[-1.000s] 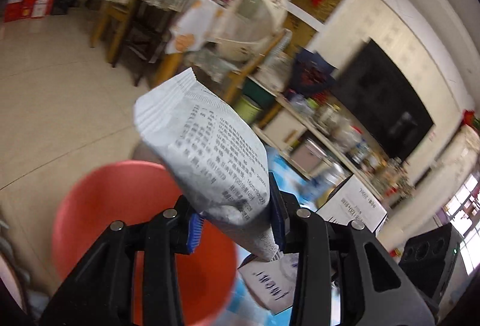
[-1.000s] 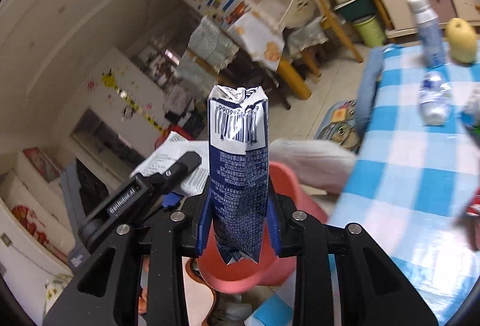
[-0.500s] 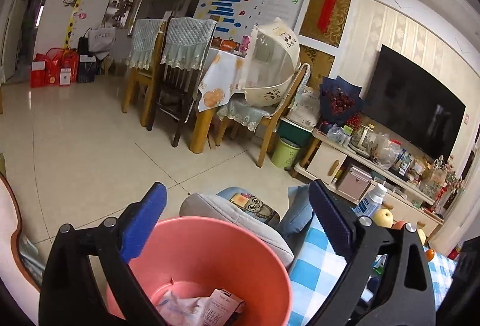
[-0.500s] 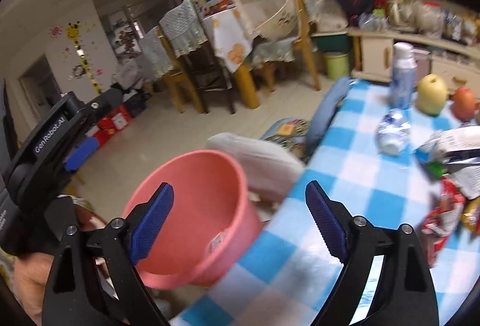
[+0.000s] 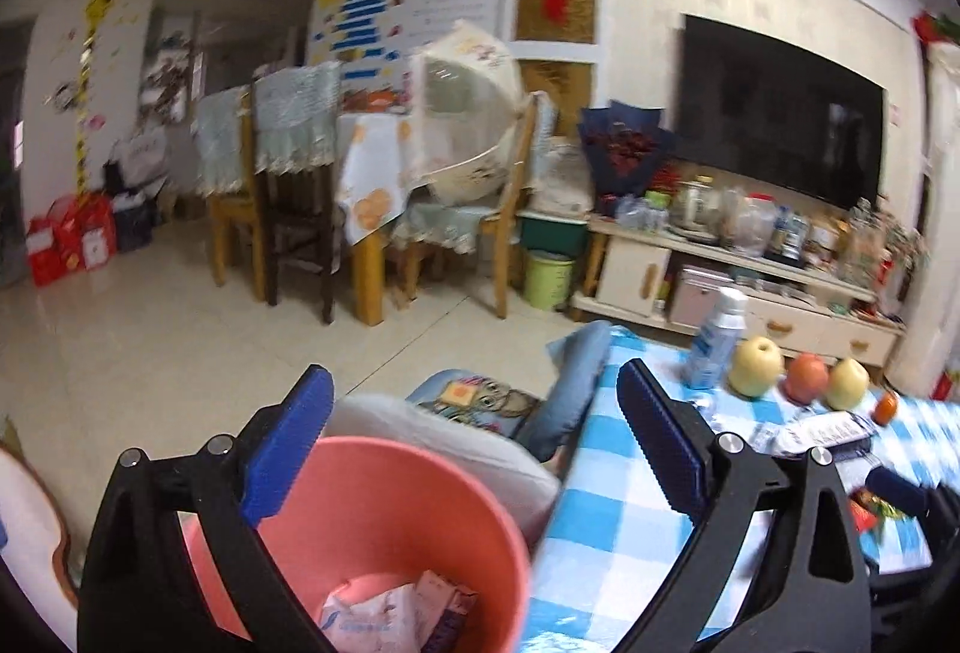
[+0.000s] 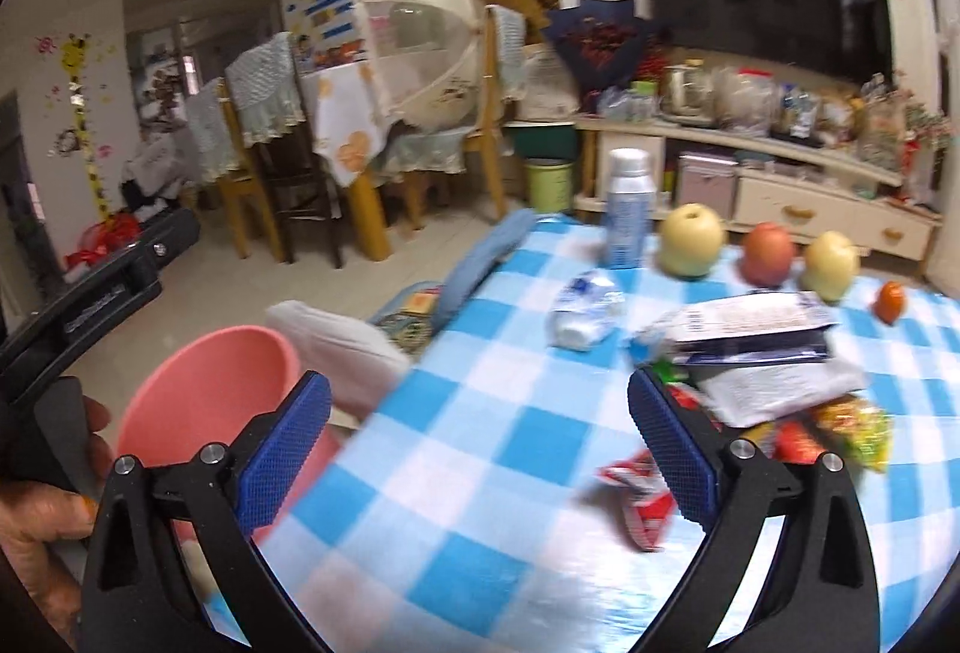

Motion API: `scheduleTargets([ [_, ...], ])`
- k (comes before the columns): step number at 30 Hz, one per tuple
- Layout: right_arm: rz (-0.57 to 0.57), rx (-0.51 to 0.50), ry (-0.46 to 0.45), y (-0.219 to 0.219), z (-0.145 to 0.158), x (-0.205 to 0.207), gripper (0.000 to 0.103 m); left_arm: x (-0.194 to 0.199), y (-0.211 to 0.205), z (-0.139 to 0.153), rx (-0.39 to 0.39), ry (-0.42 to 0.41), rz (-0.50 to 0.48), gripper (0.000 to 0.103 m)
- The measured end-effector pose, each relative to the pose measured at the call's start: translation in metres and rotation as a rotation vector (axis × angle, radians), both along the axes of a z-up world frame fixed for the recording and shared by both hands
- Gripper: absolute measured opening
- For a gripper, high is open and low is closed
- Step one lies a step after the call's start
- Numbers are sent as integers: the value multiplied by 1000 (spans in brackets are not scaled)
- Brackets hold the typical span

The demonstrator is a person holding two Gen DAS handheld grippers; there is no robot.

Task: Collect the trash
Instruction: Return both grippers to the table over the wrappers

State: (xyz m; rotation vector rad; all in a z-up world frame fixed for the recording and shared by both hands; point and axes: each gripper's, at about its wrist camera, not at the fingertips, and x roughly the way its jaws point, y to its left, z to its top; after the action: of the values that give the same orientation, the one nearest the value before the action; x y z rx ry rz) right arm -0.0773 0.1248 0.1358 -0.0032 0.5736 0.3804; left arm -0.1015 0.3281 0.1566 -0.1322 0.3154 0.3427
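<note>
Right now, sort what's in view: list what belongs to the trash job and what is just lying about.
Job: pink bin; wrappers in bin; wrapper pile; crushed bottle; both open claws.
Lying about: spray can; apples; television.

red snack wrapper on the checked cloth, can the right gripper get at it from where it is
Probably yes. The right gripper is open and empty, and the red snack wrapper lies flat on the tablecloth beside its right finger, with nothing lying on top of it.
</note>
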Motion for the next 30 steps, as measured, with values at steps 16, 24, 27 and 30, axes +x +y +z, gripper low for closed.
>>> scheduleTargets([
  [16,-151,-58,-47,-87,-6,-2,98,22,-97,-14,220,-22,-174,96],
  [24,-215,-42,-33,-127,-13,0,98,32,-132,-25,251,19,-245,96],
  [27,-231,-45,-34,-137,-16,0,98,36,-143,-30,263,39,-268,96],
  [30,-243,-47,-29,-145,-20,0,98,39,-155,-35,274,52,-291,96],
])
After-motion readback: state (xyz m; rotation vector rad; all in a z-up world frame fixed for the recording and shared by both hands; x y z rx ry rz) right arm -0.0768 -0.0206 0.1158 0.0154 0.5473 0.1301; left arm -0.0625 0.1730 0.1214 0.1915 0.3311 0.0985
